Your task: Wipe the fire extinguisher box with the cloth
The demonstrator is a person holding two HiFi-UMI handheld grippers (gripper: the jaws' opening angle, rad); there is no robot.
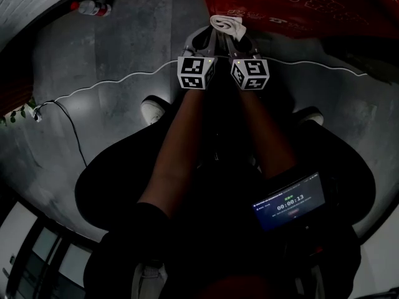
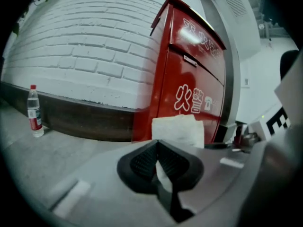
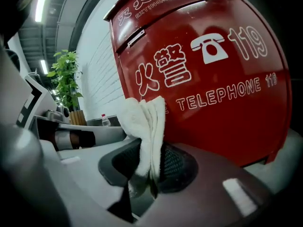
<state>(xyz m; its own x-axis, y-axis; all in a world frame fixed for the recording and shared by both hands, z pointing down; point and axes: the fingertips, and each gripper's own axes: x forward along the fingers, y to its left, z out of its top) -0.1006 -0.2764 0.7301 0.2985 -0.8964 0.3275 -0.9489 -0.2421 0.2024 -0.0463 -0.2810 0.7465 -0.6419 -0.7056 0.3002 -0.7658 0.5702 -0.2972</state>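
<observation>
While your left gripper has its jaws pressed together on a thin edge of the white cloth, your right gripper clamps the folded bulk, which stands up close in front of the red fire extinguisher box. Its door reads "火警", a telephone symbol, "119" and "TELEPHONE 119". Farther off, a red-labelled water bottle stands by the white brick wall.

Pinched in both the left gripper and right gripper, side by side: a white folded cloth. Just behind, a red metal fire extinguisher box, against a white brick wall. Far left, upright on the grey concrete floor, a clear plastic water bottle.
</observation>
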